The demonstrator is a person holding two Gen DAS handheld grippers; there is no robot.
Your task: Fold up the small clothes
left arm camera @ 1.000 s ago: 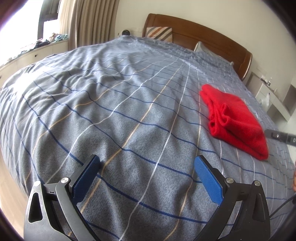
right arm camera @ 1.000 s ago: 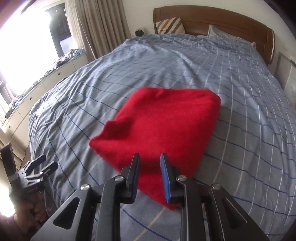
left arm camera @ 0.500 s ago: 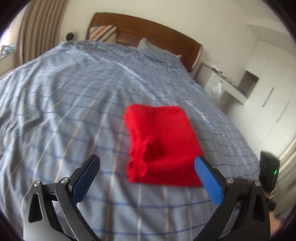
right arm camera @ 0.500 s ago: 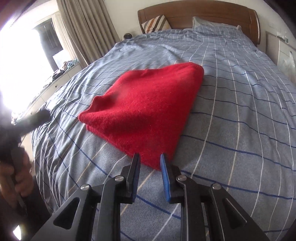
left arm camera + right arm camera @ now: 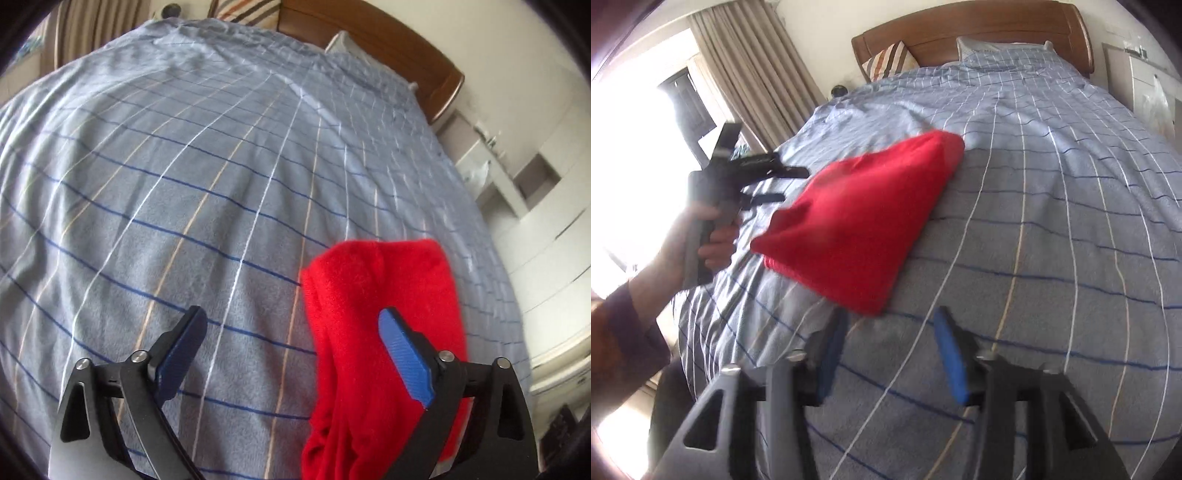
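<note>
A folded red garment [image 5: 384, 291] lies on the blue checked bedspread [image 5: 207, 192]. In the left wrist view it sits at the lower right, and my left gripper [image 5: 291, 321] stands open wide above the bed, its right finger [image 5: 404, 358] over the cloth. In the right wrist view the red garment [image 5: 864, 221] lies left of centre. My right gripper [image 5: 892, 321] is just short of the garment's near corner, its jaws opening with nothing between them. The left gripper [image 5: 794, 184], held in a hand [image 5: 713, 240], hovers open at the garment's far left edge.
A wooden headboard [image 5: 979, 29] with a striped cushion [image 5: 890, 61] and a pillow [image 5: 997, 46] closes the far end of the bed. Curtains [image 5: 757, 74] and a bright window are on the left. White cabinets [image 5: 524, 192] stand to the right.
My right gripper's jaws went from nearly shut to wide apart and drew back off the garment's corner. The left gripper swung in beside the garment, which slid to the lower right of its view.
</note>
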